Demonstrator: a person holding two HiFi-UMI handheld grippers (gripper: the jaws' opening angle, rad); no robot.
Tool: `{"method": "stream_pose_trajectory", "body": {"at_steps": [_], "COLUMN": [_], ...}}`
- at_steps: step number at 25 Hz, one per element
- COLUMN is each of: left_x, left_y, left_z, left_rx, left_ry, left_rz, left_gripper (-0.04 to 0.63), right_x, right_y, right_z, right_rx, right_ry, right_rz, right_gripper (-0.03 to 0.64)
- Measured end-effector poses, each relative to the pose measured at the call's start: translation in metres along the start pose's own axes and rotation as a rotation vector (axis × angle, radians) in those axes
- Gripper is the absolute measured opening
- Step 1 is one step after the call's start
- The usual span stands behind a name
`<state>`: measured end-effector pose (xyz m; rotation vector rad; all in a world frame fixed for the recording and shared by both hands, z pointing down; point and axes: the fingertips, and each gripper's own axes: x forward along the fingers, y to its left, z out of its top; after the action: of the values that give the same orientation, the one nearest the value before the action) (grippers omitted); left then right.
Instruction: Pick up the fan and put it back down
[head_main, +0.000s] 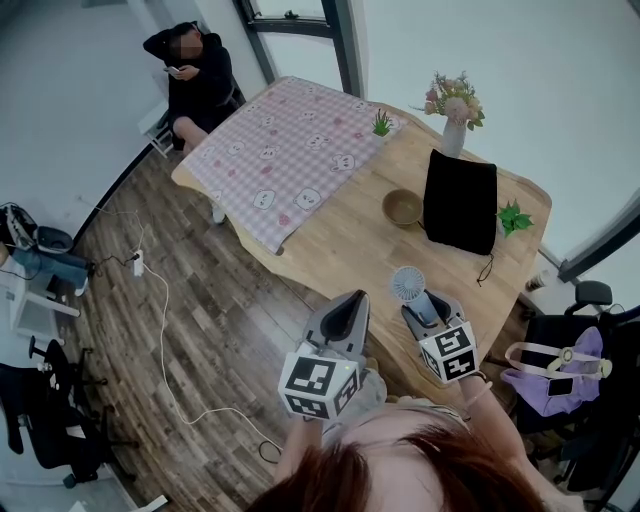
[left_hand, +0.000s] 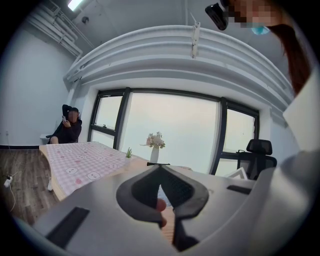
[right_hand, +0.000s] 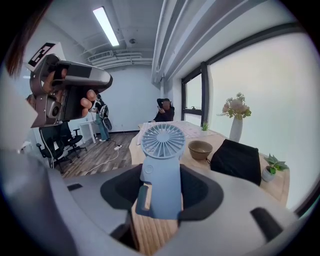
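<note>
A small pale blue hand fan (head_main: 408, 285) stands upright between the jaws of my right gripper (head_main: 425, 306), which is shut on its handle. In the right gripper view the fan (right_hand: 161, 165) fills the middle. Its round grille faces the camera, and my right gripper (right_hand: 162, 189) clamps the handle from both sides, with the wooden table top showing below its base. My left gripper (head_main: 350, 298) hovers to the left of the fan, off the table's near edge. Its jaws meet at the tips around nothing (left_hand: 160, 168).
The wooden table (head_main: 340, 235) carries a pink checked cloth (head_main: 290, 150), a bowl (head_main: 403, 207), a black bag (head_main: 460, 200), a vase of flowers (head_main: 453, 110) and two small plants. A person (head_main: 195, 80) sits at the far end. A chair with a purple bag (head_main: 560, 375) stands at the right.
</note>
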<state>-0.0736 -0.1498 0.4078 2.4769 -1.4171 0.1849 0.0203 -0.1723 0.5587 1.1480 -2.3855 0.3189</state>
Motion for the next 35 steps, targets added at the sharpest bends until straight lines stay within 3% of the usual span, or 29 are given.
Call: {"method": "stream_pose_trajectory", "body": {"at_steps": [35], "left_x": [-0.003], "left_y": [-0.006], "left_z": [0.017], "left_rx": [0.068], "left_ry": [-0.024], "left_rz": [0.001], "left_gripper": [0.014], "right_x": [-0.063], "right_y": [-0.007], "right_z": [0.085], "right_rx": [0.024], "right_ry": [-0.264], "right_rz": [-0.054], "right_gripper": [0.215]}}
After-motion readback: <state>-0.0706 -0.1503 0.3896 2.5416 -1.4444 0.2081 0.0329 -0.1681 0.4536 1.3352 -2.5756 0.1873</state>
